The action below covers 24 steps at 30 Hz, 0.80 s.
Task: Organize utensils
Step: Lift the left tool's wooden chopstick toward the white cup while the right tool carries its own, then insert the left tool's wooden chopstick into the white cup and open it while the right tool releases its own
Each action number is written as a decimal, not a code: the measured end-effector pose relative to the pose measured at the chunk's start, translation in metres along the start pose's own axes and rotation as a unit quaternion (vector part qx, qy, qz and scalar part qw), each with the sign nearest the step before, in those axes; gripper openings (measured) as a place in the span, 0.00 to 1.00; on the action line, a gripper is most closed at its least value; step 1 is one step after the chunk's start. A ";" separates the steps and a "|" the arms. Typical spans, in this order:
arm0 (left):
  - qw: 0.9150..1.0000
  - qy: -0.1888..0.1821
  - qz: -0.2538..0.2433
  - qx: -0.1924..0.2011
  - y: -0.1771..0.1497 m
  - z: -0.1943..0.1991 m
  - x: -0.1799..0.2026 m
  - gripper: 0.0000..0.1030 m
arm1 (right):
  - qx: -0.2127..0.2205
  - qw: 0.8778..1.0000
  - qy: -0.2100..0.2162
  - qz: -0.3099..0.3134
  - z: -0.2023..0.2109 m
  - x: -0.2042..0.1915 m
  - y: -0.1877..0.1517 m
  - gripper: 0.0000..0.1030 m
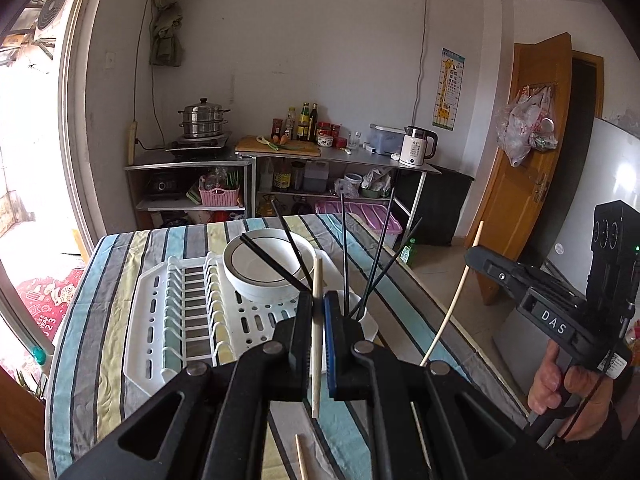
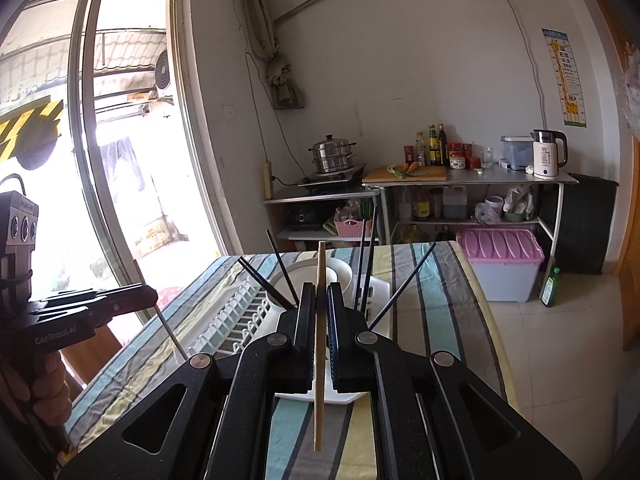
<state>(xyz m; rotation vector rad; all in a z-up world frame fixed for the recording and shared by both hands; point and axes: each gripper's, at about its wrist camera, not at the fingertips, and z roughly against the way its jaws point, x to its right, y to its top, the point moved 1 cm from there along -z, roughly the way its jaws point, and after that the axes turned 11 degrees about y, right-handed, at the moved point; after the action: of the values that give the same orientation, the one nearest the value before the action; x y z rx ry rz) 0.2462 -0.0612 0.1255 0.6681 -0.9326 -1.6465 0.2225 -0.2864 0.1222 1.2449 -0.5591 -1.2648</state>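
Chopsticks fill both closed jaws: left gripper [image 1: 319,304] clamps a pale chopstick [image 1: 317,344], right gripper [image 2: 319,300], marked "DAS", another chopstick [image 2: 319,344], above the striped tablecloth [image 1: 120,280]. Beyond: white drying rack [image 1: 192,312], bowl [image 1: 260,264], black chopsticks [image 1: 344,248]. Far kettle [image 1: 416,146] reads "55".

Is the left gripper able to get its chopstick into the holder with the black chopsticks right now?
Probably yes. The left gripper is shut on a pale chopstick, the holder sits just ahead, and nothing blocks the way; the black chopsticks leave gaps.
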 end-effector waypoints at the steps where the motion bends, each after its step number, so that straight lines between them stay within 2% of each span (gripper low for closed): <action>1: 1.000 -0.005 0.000 0.001 0.005 -0.004 0.003 0.06 | 0.003 1.000 -0.001 -0.001 -0.003 0.002 0.003 0.05; 11: 0.999 -0.030 0.023 0.006 0.045 -0.042 0.012 0.06 | 0.023 1.000 -0.010 0.009 -0.037 0.014 0.031 0.05; 24: 0.999 -0.042 0.031 -0.005 0.058 -0.086 0.017 0.06 | 0.023 1.000 -0.012 0.008 -0.075 0.031 0.038 0.05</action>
<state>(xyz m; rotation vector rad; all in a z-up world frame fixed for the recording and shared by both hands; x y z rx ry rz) 0.3422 -0.1048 0.1292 0.5618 -0.9964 -1.6339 0.3120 -0.2927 0.1239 1.2624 -0.6175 -1.2603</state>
